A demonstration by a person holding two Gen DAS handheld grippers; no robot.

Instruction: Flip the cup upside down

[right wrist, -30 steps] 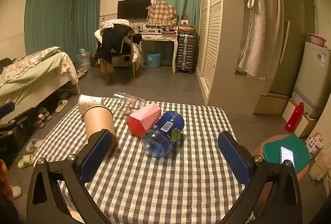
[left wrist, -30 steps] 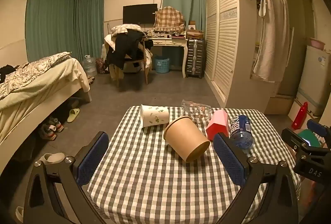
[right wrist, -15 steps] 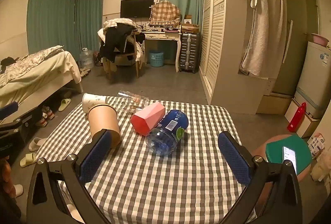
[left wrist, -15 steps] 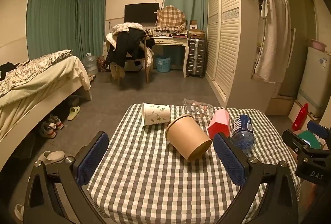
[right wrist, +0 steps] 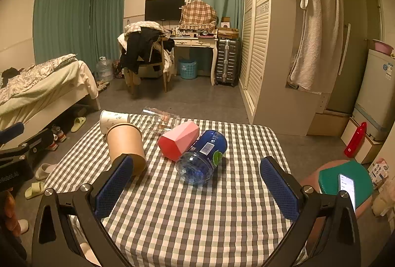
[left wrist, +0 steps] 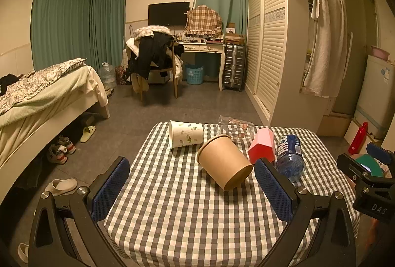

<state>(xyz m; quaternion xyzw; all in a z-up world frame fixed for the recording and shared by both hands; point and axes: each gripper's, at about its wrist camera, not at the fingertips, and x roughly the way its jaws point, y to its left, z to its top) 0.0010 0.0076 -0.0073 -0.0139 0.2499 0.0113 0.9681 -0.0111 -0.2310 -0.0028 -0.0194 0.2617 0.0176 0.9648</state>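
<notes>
Several cups lie on their sides on the checked table (left wrist: pixel 177 212): a brown paper cup (left wrist: pixel 223 164), a white patterned paper cup (left wrist: pixel 185 137), a clear glass (left wrist: pixel 235 129), a pink faceted cup (left wrist: pixel 262 147) and a blue plastic bottle (left wrist: pixel 289 156). My left gripper (left wrist: pixel 191 193) is open and empty, above the near table, short of the brown cup. My right gripper (right wrist: pixel 197 186) is open and empty, just short of the blue bottle (right wrist: pixel 202 156); the brown cup (right wrist: pixel 126 146) lies by its left finger, the pink cup (right wrist: pixel 179 140) beyond.
A bed (left wrist: pixel 44 94) stands at the left with shoes (left wrist: pixel 59 151) under it. A chair with clothes (left wrist: pixel 153 59), a desk (left wrist: pixel 205 47) and a wardrobe (left wrist: pixel 271 45) stand behind. A stool with a phone (right wrist: pixel 345 180) is at the table's right.
Both views have shifted slightly; the cups sit a little lower and nearer in the frames. Nothing on the table has moved, and both grippers stay open.
</notes>
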